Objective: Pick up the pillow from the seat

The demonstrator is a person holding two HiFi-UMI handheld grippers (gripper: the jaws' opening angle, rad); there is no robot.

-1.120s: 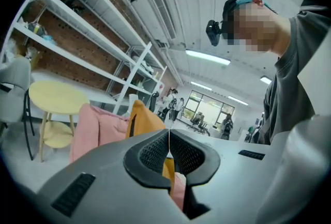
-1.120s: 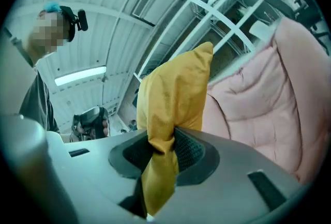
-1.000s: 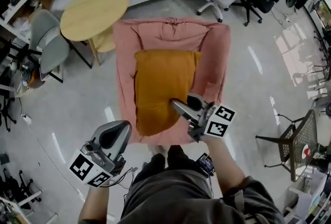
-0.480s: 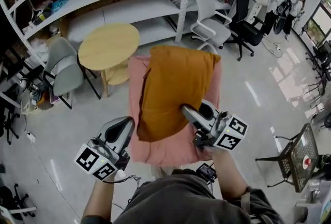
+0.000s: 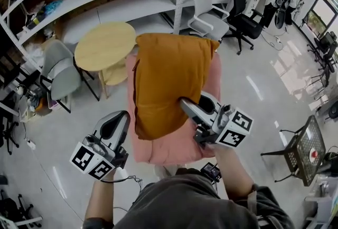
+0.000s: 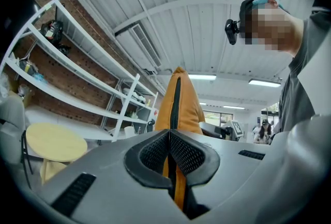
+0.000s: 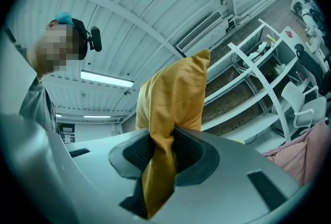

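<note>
one pillow [image 5: 169, 77], pinched in right claw [image 5: 184, 102] — left claw [image 5: 122, 116] closed

Mustard pillow [image 5: 169, 82], pink seat [image 5: 169, 149], pale-wood tbl [image 5: 104, 45], grey chair [image 5: 59, 72]

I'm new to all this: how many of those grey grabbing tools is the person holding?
2. The left gripper is low at the left, jaws shut and empty. The right gripper is at the right, jaws clamped on the orange pillow.
</note>
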